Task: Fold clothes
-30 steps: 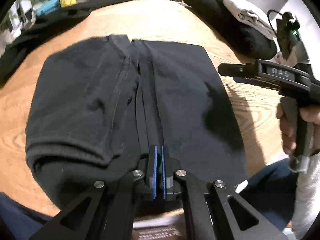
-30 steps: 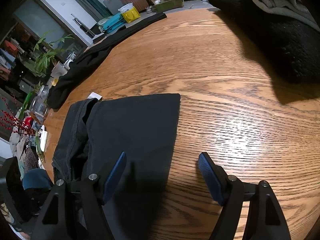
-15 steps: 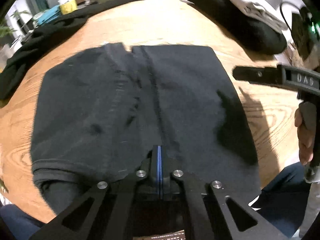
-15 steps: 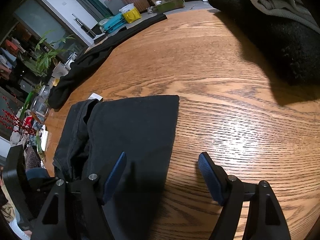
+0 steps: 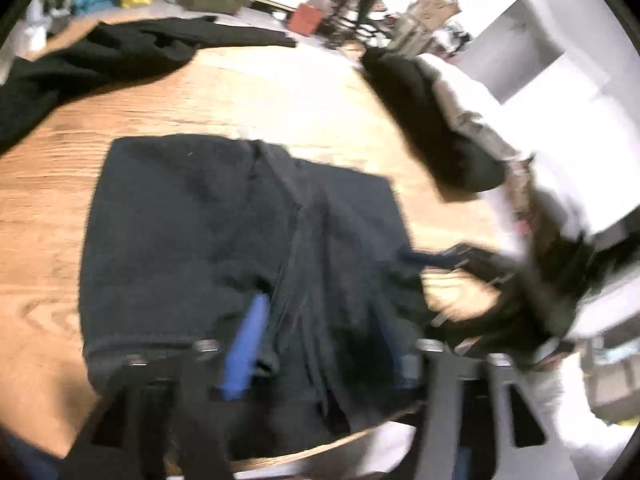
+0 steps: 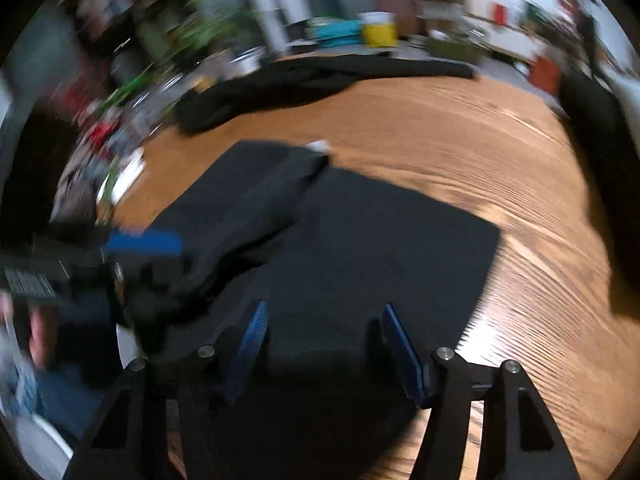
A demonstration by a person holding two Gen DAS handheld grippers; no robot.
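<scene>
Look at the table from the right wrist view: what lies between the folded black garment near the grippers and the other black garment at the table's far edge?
Only bare wooden table separates the folded black garment from the far black garment.

black garment on wooden table, left gripper opening

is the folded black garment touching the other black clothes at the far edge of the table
Apart. In the right wrist view, bare wood separates the folded black garment from the other black clothes.
</scene>
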